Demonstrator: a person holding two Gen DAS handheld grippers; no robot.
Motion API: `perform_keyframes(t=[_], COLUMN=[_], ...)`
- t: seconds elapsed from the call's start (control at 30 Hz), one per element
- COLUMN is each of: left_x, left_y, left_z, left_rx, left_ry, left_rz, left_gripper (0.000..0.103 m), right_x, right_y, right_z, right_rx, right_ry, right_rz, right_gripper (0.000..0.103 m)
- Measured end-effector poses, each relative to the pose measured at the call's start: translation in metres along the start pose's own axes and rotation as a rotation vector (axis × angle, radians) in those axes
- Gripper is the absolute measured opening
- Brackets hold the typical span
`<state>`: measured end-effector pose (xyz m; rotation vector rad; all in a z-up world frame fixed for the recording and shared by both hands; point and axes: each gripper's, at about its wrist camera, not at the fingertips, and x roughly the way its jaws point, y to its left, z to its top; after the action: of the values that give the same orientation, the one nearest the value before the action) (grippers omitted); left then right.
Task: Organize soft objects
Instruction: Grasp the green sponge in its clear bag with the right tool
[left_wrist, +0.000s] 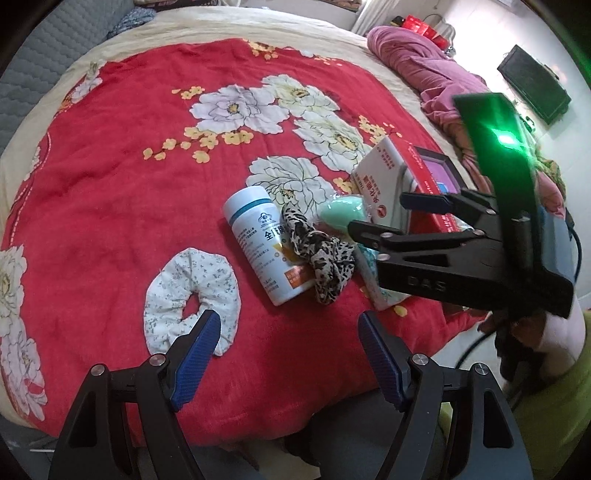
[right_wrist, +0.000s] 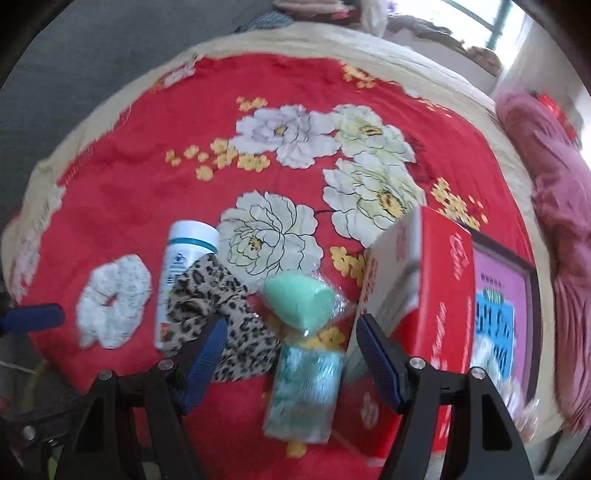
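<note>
two scrunchies lie on the red floral blanket (left_wrist: 110, 166): one white scrunchie (left_wrist: 192, 295) at lower left, one leopard scrunchie (left_wrist: 317, 254) at centre, draped against the one white bottle (left_wrist: 262, 243). one mint sponge (right_wrist: 301, 302) and one tissue pack (right_wrist: 306, 391) sit beside one red box (right_wrist: 432, 295). left gripper (left_wrist: 288, 354) and right gripper (right_wrist: 291, 354) are both spread, empty.

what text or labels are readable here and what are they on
"DAS": embossed on the black body of the right gripper, seen in the left wrist view.
"全": large character on the white plastic bottle; its small print is too small to read.
Red and white cardboard box: Chinese print, not legible.
Pink picture panel: blurred.
</note>
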<state>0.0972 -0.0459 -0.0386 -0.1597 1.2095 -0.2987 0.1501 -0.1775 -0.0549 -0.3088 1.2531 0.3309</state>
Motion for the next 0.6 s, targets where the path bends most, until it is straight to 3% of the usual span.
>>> perform_keyframes(t=[0.33, 0.5, 0.53, 0.6], left_x=[0.027, 0.035, 0.036, 0.039], left_y=[-0.01, -0.013, -0.013, -0.015], left_z=[0.014, 0.02, 0.021, 0.023], left_rx=[0.016, 0.016, 0.017, 0.023], left_ry=[0.035, 0.044, 0.046, 0.047], left_rz=[-0.038, -0.053, -0.054, -0.058], left_gripper=[0.078, 0.078, 0.078, 0.078], right_x=[0.051, 0.061, 0.06, 0.057], right_y=[0.009, 0.011, 0.011, 0.009], right_z=[0.013, 0.016, 0.017, 0.019], right_rx=[-0.181, -0.22, -0.225, -0.205], right_ry=[0.136, 0.136, 0.129, 0.119], right_rz=[-0.091, -0.114, -0.112, -0.074], right_gripper=[0.071, 0.057, 0.05, 0.049])
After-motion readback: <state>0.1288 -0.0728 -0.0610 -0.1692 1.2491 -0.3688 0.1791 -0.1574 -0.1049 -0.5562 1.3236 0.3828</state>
